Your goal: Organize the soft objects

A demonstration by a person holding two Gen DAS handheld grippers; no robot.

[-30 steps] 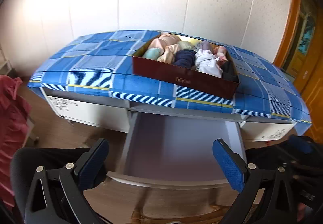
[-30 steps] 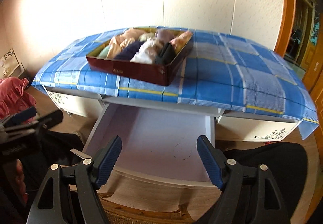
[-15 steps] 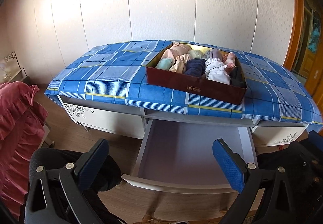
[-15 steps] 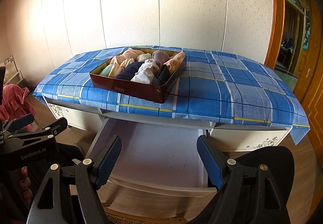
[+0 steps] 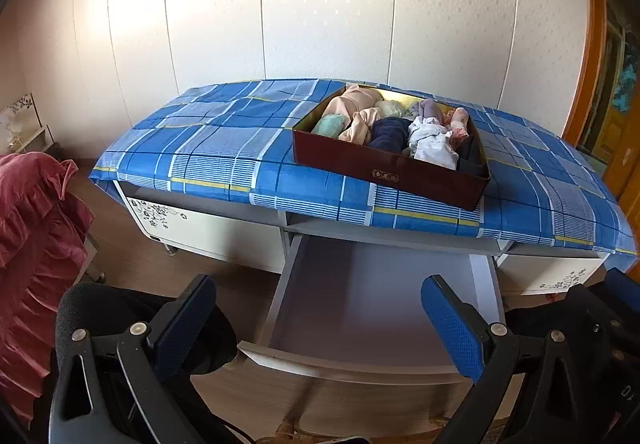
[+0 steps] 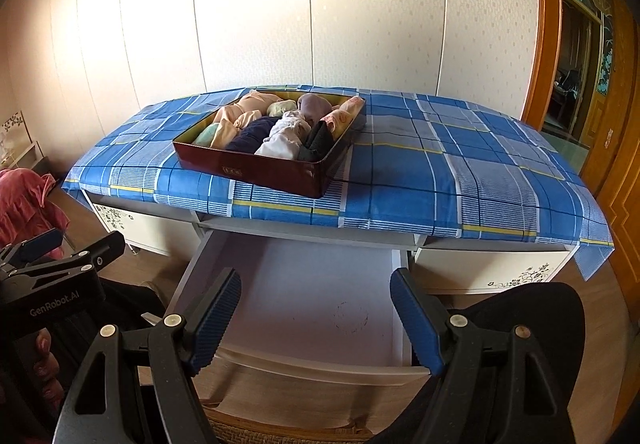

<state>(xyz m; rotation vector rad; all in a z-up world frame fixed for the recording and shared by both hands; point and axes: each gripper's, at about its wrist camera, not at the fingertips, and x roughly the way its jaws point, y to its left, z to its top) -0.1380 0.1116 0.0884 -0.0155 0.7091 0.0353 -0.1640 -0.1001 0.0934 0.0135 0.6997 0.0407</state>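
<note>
A dark red box [image 5: 384, 173] [image 6: 256, 167] packed with several rolled soft garments, peach, navy, white and black, rests on a table under a blue plaid cloth [image 5: 224, 147] [image 6: 440, 163]. Below it a white drawer [image 5: 376, 300] [image 6: 312, 296] stands pulled out, nothing inside. My left gripper [image 5: 318, 318] hovers open in front of the drawer, holding nothing. My right gripper [image 6: 316, 320] is open as well, above the drawer's front edge. The left gripper [image 6: 60, 260] also shows at the left of the right wrist view.
White cabinets with flower decals [image 5: 200, 224] [image 6: 492, 268] flank the drawer. A red ruffled cloth [image 5: 32, 244] lies at the left. The person's dark-clad knees [image 5: 140, 324] [image 6: 540, 324] sit beneath the grippers. A wooden doorway [image 6: 580, 83] is at the right; a panelled wall stands behind.
Both views have tilted upward and pulled back a little, so the table and box sit lower and more of the wall shows. Both grippers stay open.
</note>
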